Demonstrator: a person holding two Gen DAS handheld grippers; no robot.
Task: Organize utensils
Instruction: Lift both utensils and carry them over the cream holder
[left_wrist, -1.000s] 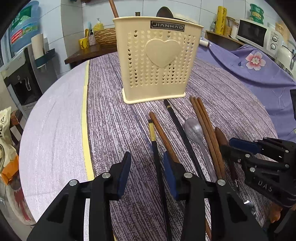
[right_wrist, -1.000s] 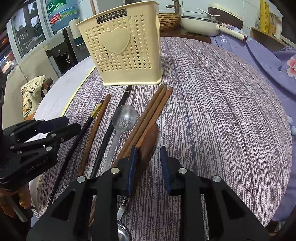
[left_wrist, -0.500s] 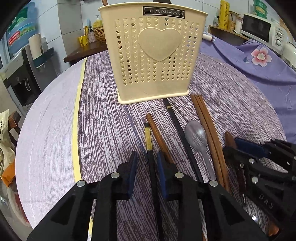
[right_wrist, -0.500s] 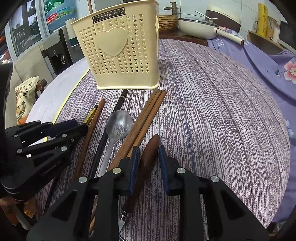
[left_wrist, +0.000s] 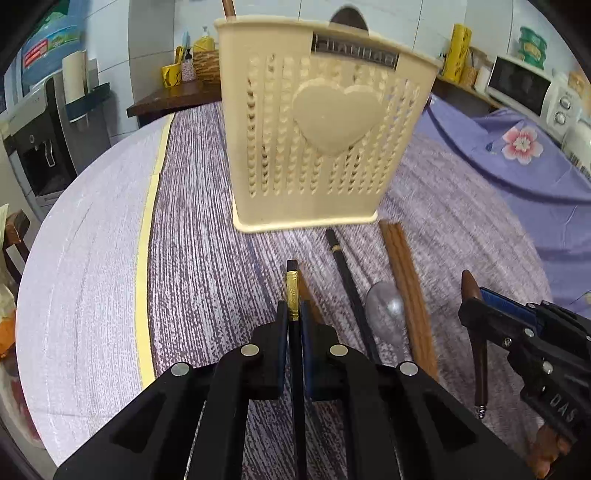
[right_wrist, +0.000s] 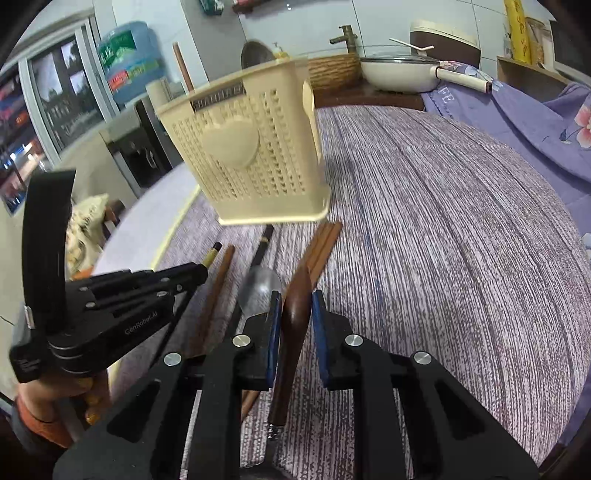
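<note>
A cream perforated utensil holder (left_wrist: 325, 147) stands upright on the purple striped tablecloth (left_wrist: 207, 266), with a wooden stick and a dark spoon in it. My left gripper (left_wrist: 293, 314) is shut on a black chopstick with a gold band (left_wrist: 291, 291). In the right wrist view my right gripper (right_wrist: 295, 299) has its jaws closing on a brown wooden handle (right_wrist: 295, 321), which is pinched between the pads and tilted up off the cloth. The right gripper (left_wrist: 476, 299) also shows at the right of the left wrist view. The holder (right_wrist: 251, 166) is just ahead of both grippers.
On the cloth lie a brown chopstick (left_wrist: 308, 299), a second black chopstick (left_wrist: 347, 273), a metal spoon (left_wrist: 384, 306) and a pair of brown chopsticks (left_wrist: 406, 273). A purple floral cloth (left_wrist: 517, 166) and microwave (left_wrist: 524, 88) are right; a water dispenser (left_wrist: 44, 140) is left.
The left jaws have shut on the gold-banded black chopstick. The right jaws have narrowed onto the wooden handle and raised it. Both views are closer to the holder.
</note>
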